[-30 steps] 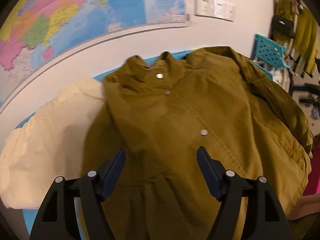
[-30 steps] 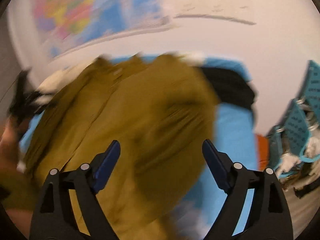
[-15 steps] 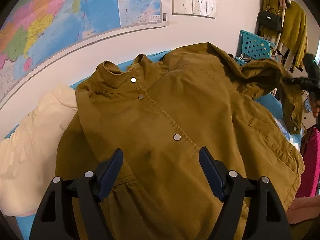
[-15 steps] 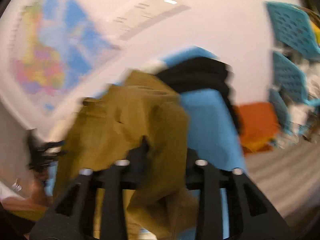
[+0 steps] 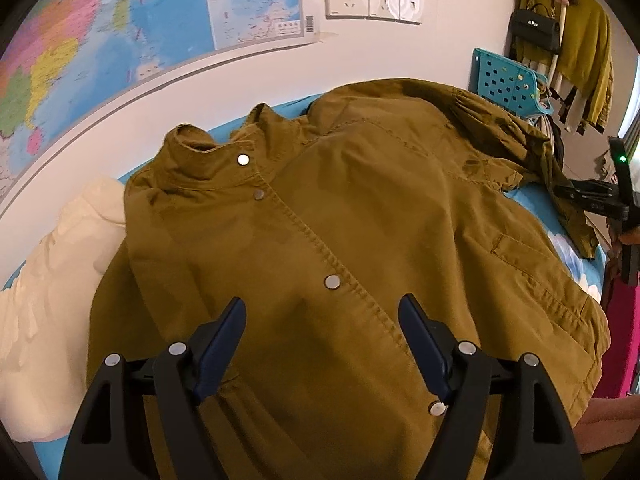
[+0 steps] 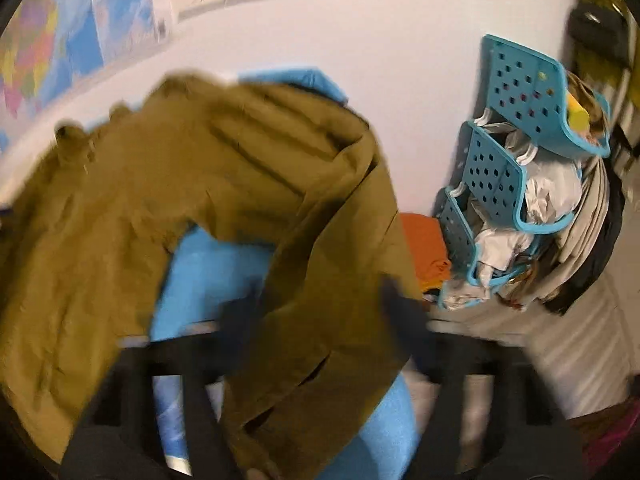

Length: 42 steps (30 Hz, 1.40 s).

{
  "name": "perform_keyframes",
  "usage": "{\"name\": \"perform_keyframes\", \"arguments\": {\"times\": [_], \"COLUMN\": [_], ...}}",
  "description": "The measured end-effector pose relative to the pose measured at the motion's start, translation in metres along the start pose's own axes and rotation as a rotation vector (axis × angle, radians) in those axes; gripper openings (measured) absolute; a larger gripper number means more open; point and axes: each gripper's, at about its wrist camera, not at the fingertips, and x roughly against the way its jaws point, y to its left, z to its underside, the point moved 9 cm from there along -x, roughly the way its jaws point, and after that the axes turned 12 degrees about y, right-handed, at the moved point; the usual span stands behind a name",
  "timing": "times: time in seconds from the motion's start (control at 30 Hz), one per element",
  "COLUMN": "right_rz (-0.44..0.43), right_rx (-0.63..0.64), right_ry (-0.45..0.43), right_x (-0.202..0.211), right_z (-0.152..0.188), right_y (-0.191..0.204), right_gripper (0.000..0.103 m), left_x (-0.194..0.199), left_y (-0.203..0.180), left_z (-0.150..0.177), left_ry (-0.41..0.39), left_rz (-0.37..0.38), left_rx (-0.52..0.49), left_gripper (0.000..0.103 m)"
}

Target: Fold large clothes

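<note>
Right wrist alone shows orange cloth (image 6: 426, 240).

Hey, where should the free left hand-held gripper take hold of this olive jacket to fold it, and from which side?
Probably the left side edge of the olive jacket, just below the shoulder beside the cream bedding. There the fabric ends in a free edge the jaws can close over; the chest is flat, with nothing to pinch. Come in from the left. The left hand-held gripper hangs open above the front placket.
</note>
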Motion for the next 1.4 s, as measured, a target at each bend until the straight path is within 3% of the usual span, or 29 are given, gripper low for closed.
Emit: {"name": "perform_keyframes", "arguments": {"times": [0.03, 0.1, 0.3, 0.43, 0.57, 0.73, 0.8, 0.83, 0.9, 1.03, 1.13, 1.27, 1.33, 1.4], "right_rz": [-0.019, -0.059, -0.344, -0.587, -0.715, -0.793, -0.764, -0.742, -0.701, -0.538, -0.37, -0.086, -0.005, 0.04], "right_rx": [0.007, 0.018, 0.078, 0.242, 0.42, 0.517, 0.537, 0.538, 0.536, 0.482, 0.41, 0.411, 0.433, 0.448], "right_ry": [0.004, -0.009, -0.19, -0.261, -0.204, 0.002, 0.103, 0.129, 0.159, -0.008, -0.062, -0.002, 0.044, 0.084], "right_x": [0.002, 0.016, 0.124, 0.191, 0.198, 0.128, 0.089, 0.08, 0.066, 0.081, 0.07, 0.009, -0.022, -0.043], "right_z": [-0.003, -0.01, -0.045, -0.06, -0.05, -0.027, -0.017, -0.016, -0.021, -0.071, -0.11, -0.148, -0.156, -0.153], "right_y": [0.001, 0.005, 0.045, 0.119, 0.209, 0.297, 0.313, 0.315, 0.306, 0.257, 0.224, 0.195, 0.191, 0.185], "right_gripper": [0.008, 0.004, 0.003, 0.003, 0.003, 0.005, 0.011, 0.028, 0.051, 0.049, 0.051, 0.051, 0.051, 0.048], "left_x": [-0.001, 0.0, 0.003, 0.017, 0.038, 0.053, 0.053, 0.052, 0.047, 0.03, 0.012, -0.017, -0.032, -0.046], "left_y": [-0.001, -0.002, 0.011, 0.019, 0.027, 0.034, 0.031, 0.028, 0.018, -0.008, -0.036, -0.069, -0.078, -0.083], "left_z": [0.0, 0.0, 0.005, -0.001, -0.007, -0.003, 0.001, 0.005, 0.012, 0.024, 0.032, 0.043, 0.051, 0.058], "left_ry": [0.0, -0.002, -0.011, -0.052, -0.124, -0.166, -0.159, -0.149, -0.127, -0.071, 0.002, 0.119, 0.182, 0.23], "left_rz": [0.001, 0.011, 0.03, 0.081, 0.141, 0.223, 0.247, 0.257, 0.279, 0.317, 0.368, 0.371, 0.35, 0.328], "left_rx": [0.0, 0.003, 0.036, 0.063, 0.082, 0.101, 0.093, 0.084, 0.05, -0.036, -0.097, -0.177, -0.201, -0.214], "left_gripper": [0.076, 0.076, 0.076, 0.076, 0.077, 0.079, 0.08, 0.08, 0.081, 0.085, 0.085, 0.088, 0.088, 0.078]}}
